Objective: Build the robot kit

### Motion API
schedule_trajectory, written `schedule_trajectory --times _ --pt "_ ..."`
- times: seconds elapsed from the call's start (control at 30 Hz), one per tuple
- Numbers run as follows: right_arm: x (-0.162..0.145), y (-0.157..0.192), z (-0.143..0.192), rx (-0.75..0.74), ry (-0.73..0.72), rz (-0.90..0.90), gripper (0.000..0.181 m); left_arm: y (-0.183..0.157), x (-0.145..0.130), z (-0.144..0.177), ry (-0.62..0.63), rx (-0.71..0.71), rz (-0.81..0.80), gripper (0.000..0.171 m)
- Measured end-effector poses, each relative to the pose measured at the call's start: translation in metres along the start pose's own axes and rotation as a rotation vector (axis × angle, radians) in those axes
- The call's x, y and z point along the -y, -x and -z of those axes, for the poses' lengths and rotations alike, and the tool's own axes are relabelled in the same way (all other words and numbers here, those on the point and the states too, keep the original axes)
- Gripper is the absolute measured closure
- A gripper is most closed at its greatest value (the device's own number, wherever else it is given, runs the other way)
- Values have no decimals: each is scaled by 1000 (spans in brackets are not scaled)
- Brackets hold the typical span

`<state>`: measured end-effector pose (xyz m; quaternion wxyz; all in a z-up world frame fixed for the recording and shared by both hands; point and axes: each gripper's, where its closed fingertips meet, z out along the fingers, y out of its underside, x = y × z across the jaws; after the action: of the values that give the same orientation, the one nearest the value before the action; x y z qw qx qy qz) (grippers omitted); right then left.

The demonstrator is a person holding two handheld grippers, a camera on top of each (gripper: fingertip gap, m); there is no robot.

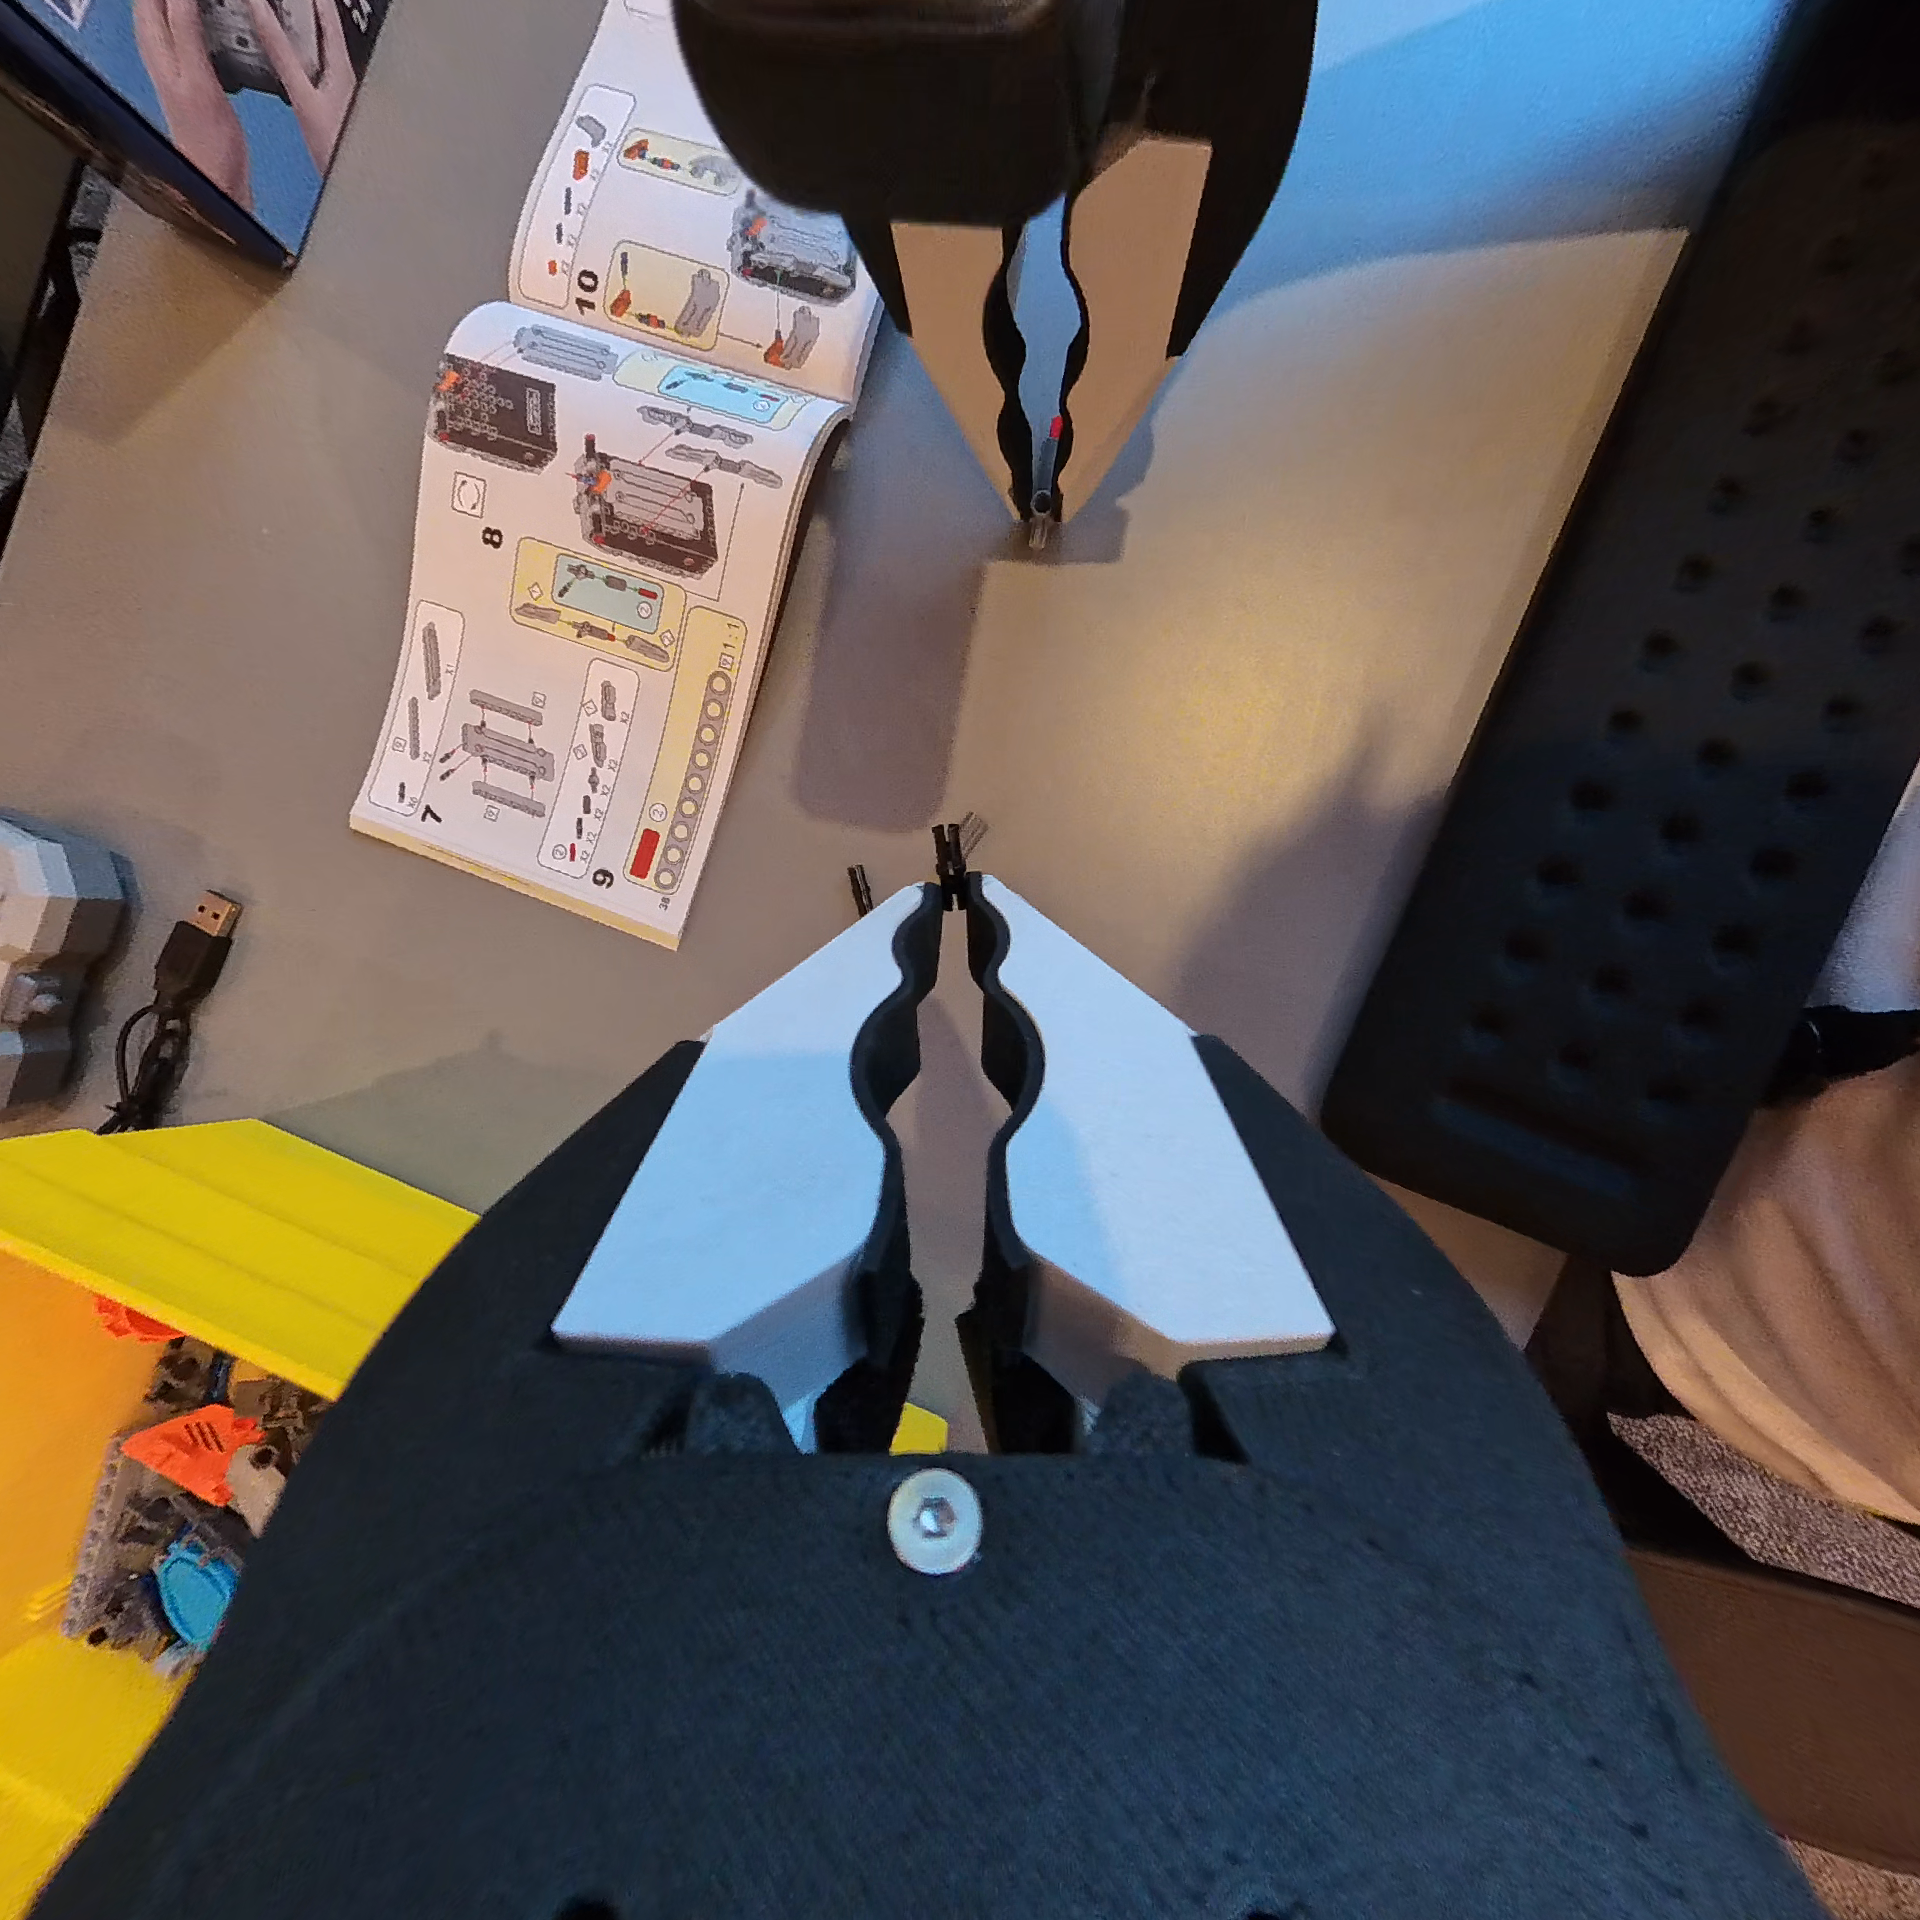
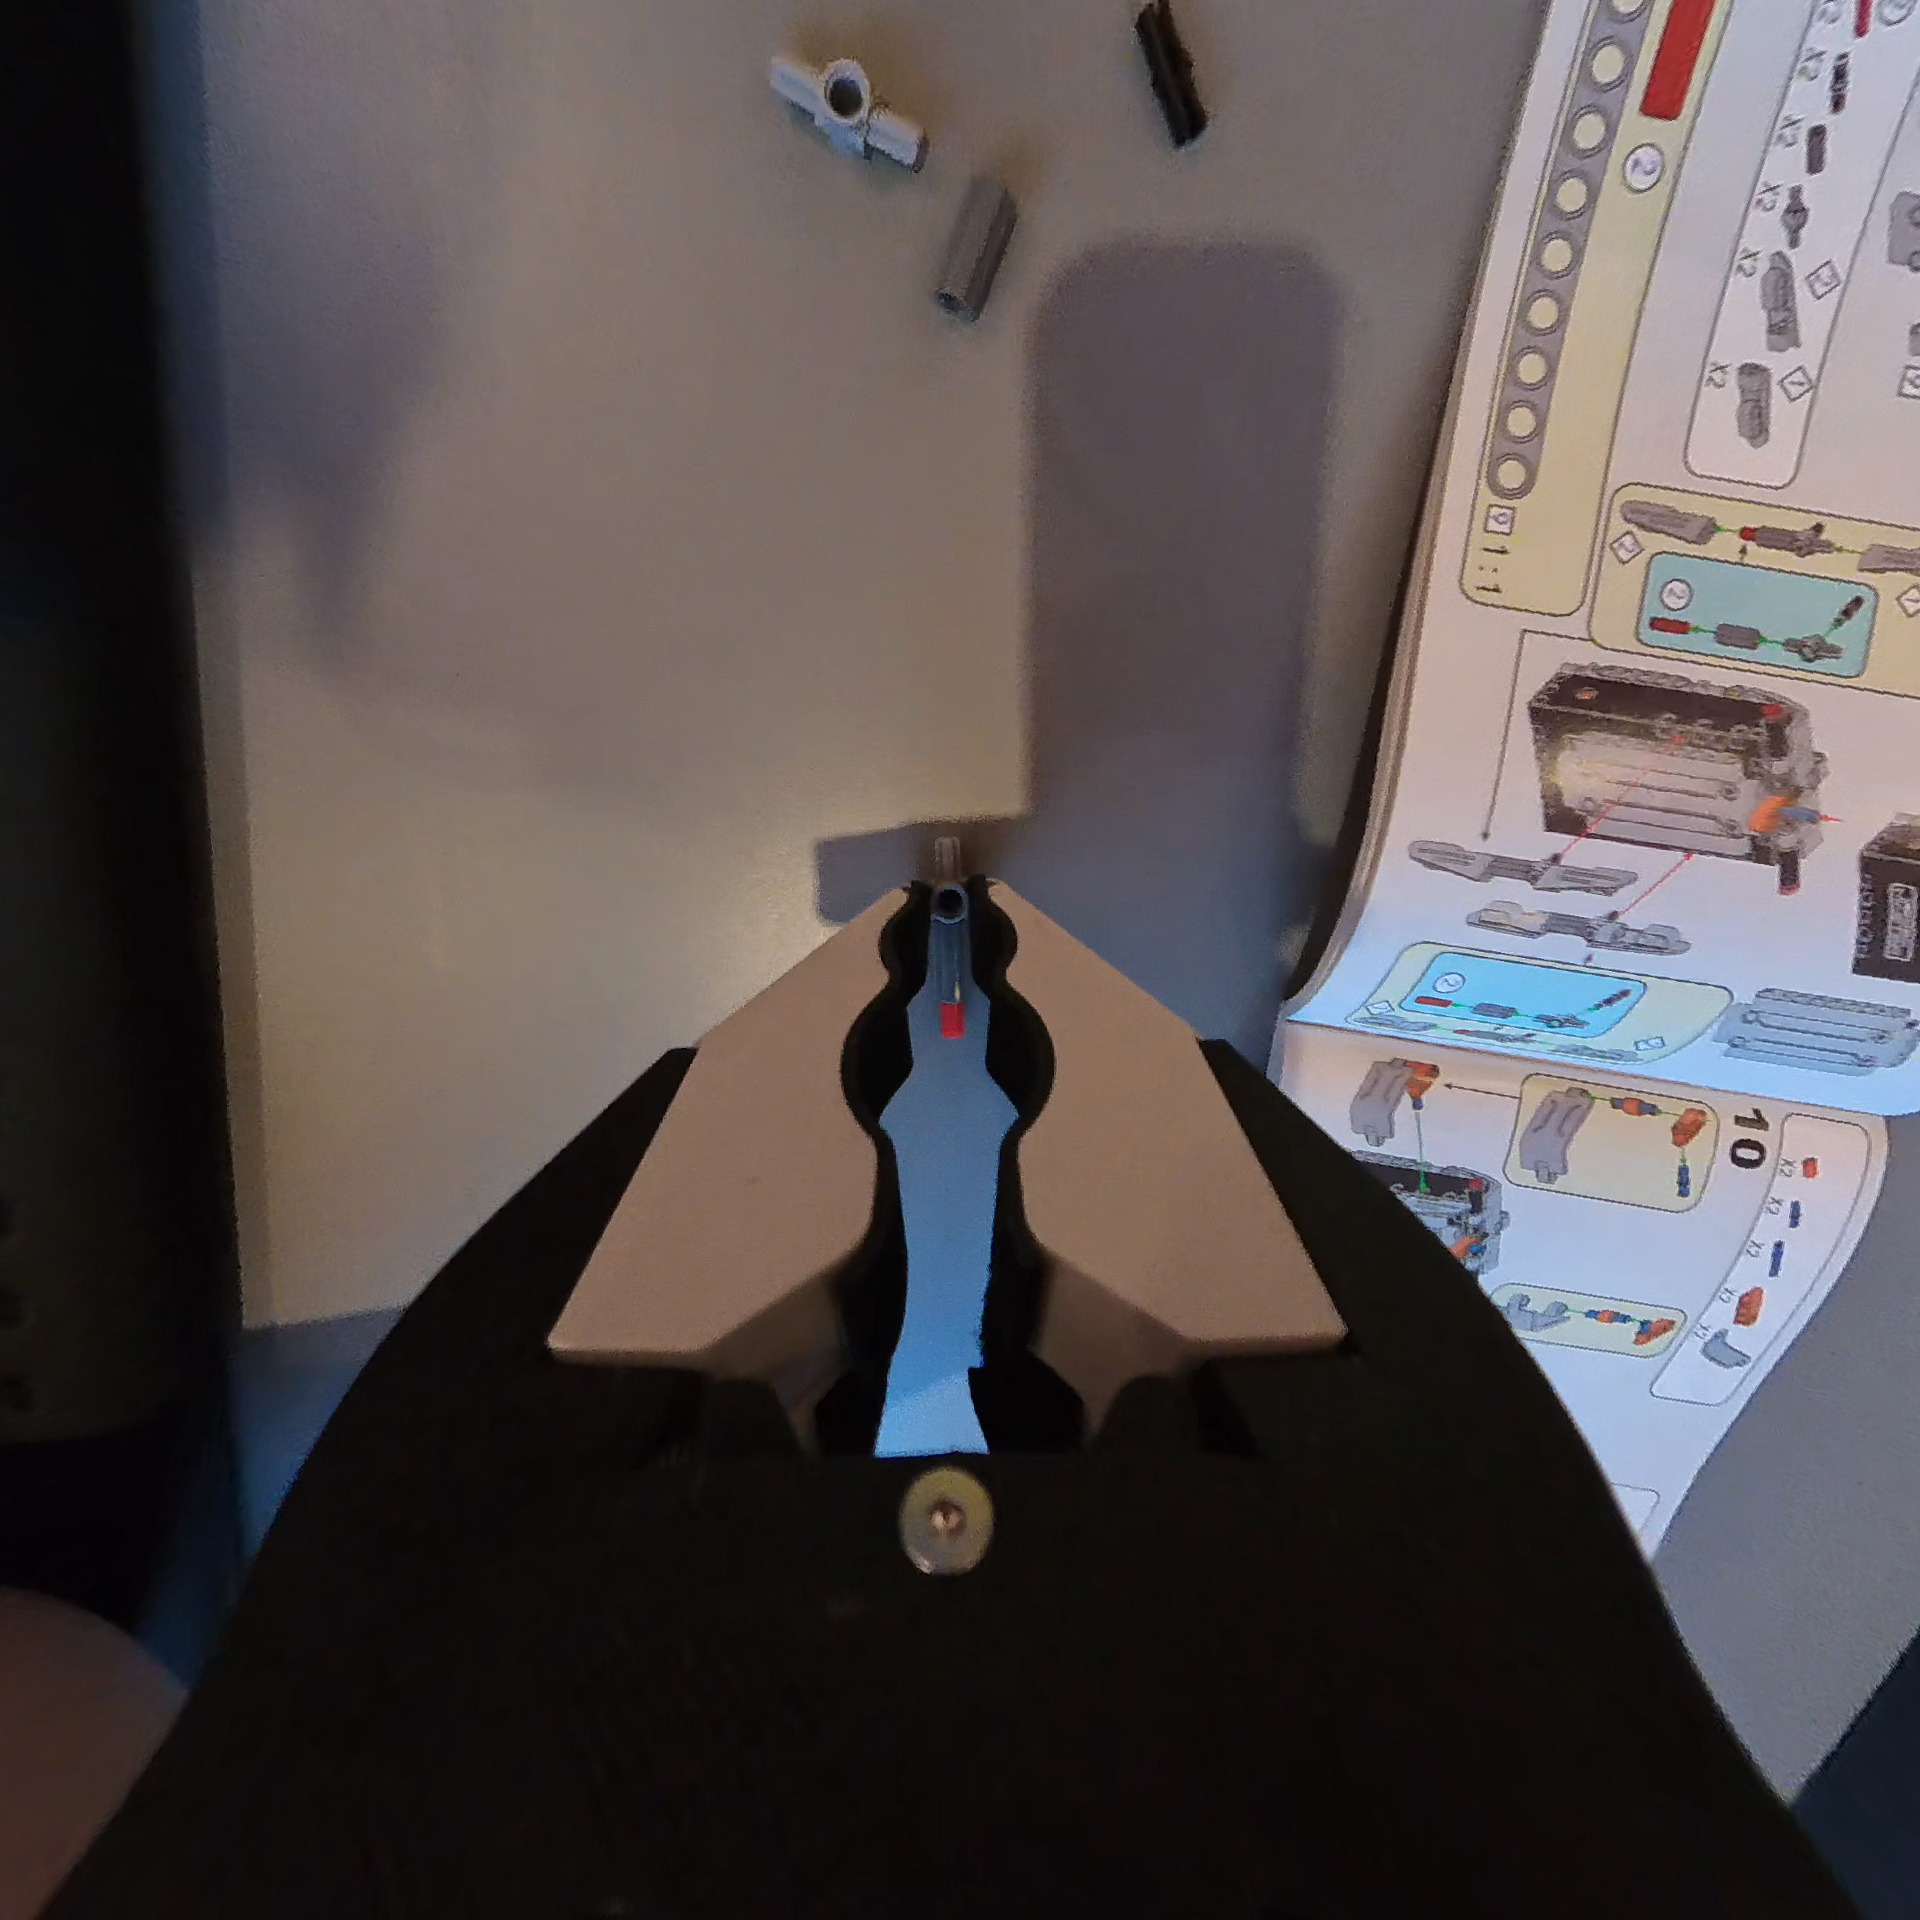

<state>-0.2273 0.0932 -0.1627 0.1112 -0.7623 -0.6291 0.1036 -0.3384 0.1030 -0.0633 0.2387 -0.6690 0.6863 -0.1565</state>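
My left gripper (image 1: 948, 896) is shut on a small black pin (image 1: 948, 852) that sticks out past its tips, just above the grey table (image 1: 1247, 675). A second black pin (image 1: 860, 888) lies just left of the tips, and a small grey piece (image 1: 972, 828) lies just beyond them. My right gripper (image 2: 948, 896) is shut on a grey tube piece (image 2: 948, 902) with a red axle end (image 2: 948, 1018) behind it. The right gripper also shows in the left wrist view (image 1: 1039, 509), pointing at the left one. Ahead of it lie a grey cross connector (image 2: 847, 104), a grey sleeve (image 2: 975, 249) and a black pin (image 2: 1169, 73).
An open instruction booklet (image 1: 623, 520) lies on the table, at the right in the right wrist view (image 2: 1662, 727). A yellow bin (image 1: 208, 1226) of loose parts stands at lower left. A USB cable (image 1: 187, 966), a grey block (image 1: 42, 966) and a black perforated panel (image 1: 1662, 727) are nearby. The gap from one gripper's tips to the other's is roughly 15 centimetres. It is some 10 centimetres from my left tips to the grey cross connector (image 2: 847, 104).
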Motion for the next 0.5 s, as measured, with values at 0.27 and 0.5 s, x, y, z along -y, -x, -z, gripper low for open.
schedule_trajectory --times 0.27,0.5 --pt "-1 2 -2 0 21 -4 173 -1 -3 2 -5 -1 13 169" --pt "18 -4 33 -35 -172 5 162 0 -2 4 -25 5 19 170"
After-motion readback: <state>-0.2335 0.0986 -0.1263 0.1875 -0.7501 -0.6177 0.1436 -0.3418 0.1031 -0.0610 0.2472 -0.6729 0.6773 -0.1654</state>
